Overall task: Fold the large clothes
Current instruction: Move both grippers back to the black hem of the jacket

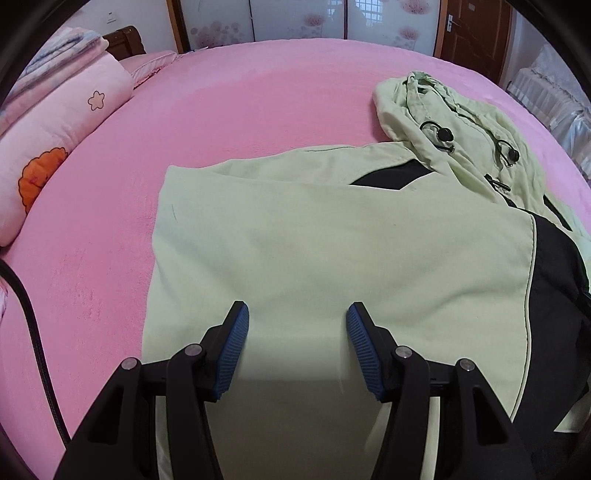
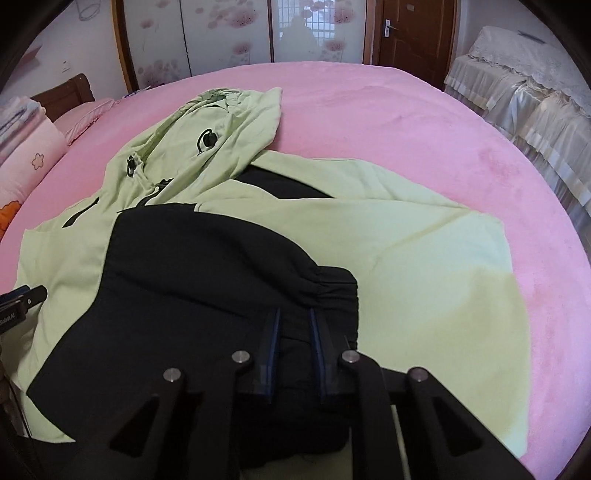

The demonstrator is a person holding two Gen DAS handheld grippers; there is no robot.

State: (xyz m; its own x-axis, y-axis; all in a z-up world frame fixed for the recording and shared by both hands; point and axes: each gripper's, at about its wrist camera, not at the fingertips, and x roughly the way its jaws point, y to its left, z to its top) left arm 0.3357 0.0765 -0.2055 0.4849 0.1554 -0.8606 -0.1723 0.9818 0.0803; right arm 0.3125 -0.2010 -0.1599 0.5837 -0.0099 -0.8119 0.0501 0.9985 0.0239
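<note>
A pale green hooded jacket (image 1: 332, 240) with black panels lies on the pink bed, hood (image 1: 443, 122) at the far end. My left gripper (image 1: 297, 317) is open and empty, just above the jacket's green left side. In the right wrist view the jacket (image 2: 424, 258) lies with a black sleeve (image 2: 207, 266) folded across its middle. My right gripper (image 2: 293, 317) is shut on the sleeve's gathered black cuff (image 2: 332, 288), low over the jacket. The left gripper's tip (image 2: 26, 295) shows at the left edge.
The pink bed (image 1: 258, 110) spreads around the jacket. Folded pink quilts (image 1: 48, 129) are stacked at its left edge. A covered sofa (image 2: 535, 103) stands to the right. Sliding wardrobe doors (image 2: 229, 33) and a brown door (image 2: 406, 29) stand beyond the bed.
</note>
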